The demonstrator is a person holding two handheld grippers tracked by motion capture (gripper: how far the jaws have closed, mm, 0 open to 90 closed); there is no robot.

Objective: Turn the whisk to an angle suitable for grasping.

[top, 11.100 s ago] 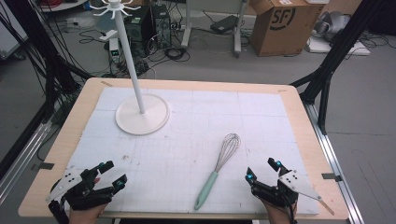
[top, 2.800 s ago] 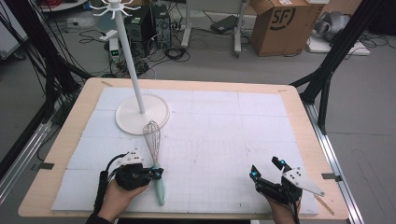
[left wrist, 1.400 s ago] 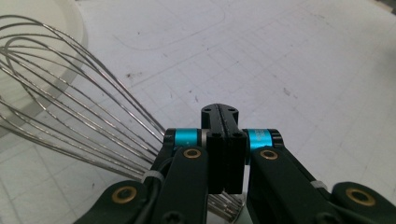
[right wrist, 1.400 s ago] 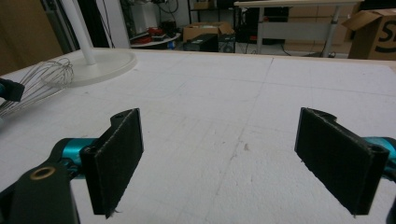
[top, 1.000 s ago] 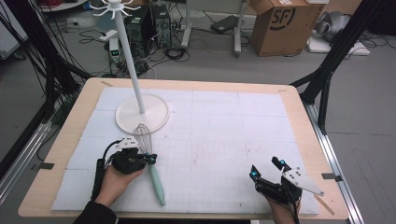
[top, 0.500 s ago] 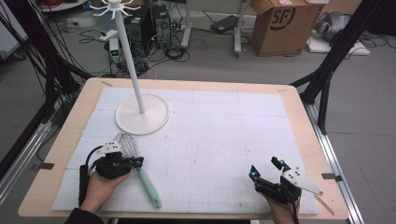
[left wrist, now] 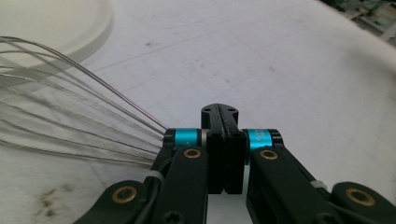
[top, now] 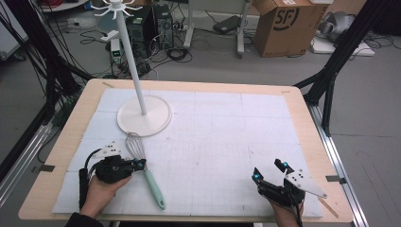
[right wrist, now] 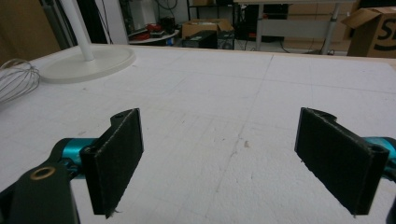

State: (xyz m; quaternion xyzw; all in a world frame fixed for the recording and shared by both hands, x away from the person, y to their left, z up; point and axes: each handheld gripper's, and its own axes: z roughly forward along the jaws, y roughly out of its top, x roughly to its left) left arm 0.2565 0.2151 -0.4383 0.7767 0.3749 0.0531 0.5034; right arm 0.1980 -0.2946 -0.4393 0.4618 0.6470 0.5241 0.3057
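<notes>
so the left gripper (top: 137,164) is clamped on the whisk (top: 144,168) down on the mat just beside the stand (top: 143,115), not hung yet I'd say, right gripper (top: 270,172) idle, jaws wide apart

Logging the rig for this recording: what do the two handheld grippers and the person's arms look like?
Both grippers, left gripper and right gripper, are black linkage frames with turquoise collars near the jaws and brass-coloured pivot pins. Each carries a grey three-cornered plate with dark dots. The right gripper's pads are flat, black and rectangular. A black cable loops beside the left hand, and a dark sleeve shows at that wrist.
</notes>
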